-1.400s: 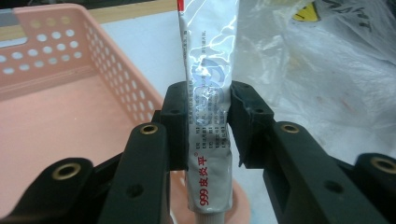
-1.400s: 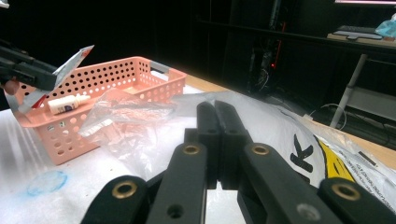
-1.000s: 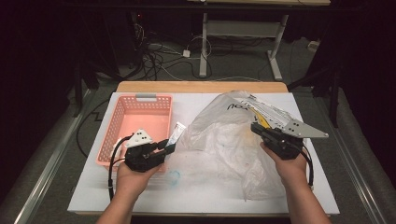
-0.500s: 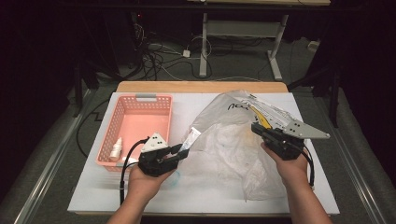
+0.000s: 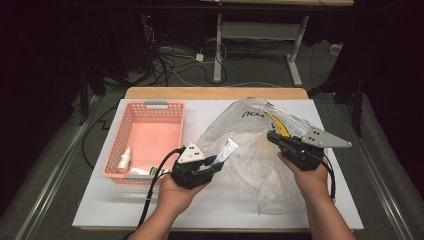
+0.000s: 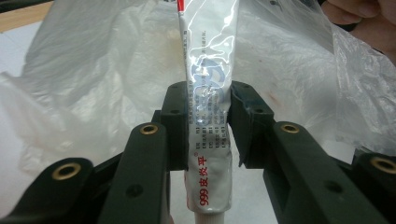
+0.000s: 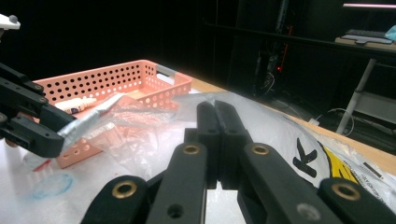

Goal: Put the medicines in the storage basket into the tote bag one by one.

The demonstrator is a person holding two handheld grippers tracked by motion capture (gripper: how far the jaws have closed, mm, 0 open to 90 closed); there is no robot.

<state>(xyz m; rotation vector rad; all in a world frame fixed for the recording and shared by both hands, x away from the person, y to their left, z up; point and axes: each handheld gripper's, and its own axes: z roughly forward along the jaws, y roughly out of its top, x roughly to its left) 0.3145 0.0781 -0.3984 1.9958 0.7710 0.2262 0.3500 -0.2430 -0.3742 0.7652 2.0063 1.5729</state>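
My left gripper [image 5: 216,163] is shut on a silver ointment tube [image 5: 228,149] with red print, its cap end toward the hand. In the left gripper view both pads [image 6: 177,116] press the tube [image 6: 208,88] at its middle, and its flat end points into a crumpled clear plastic bag [image 6: 93,70]. The bag [image 5: 250,155] lies on the white table, right of centre. My right gripper [image 5: 273,136] holds still at the bag's upper right. Its jaws are shut together [image 7: 215,109] with the bag's thin edge [image 7: 280,135] at the tips.
A pink perforated basket [image 5: 150,107] stands at the left, with a small white bottle [image 5: 125,159] and another small item lying in its near end. The wooden table edge runs along the back. Beyond it are cables and desk legs on a dark floor.
My left hand has moved right with the tube, from the basket's near corner to the bag's left side. The right hand and bag have stayed in place.
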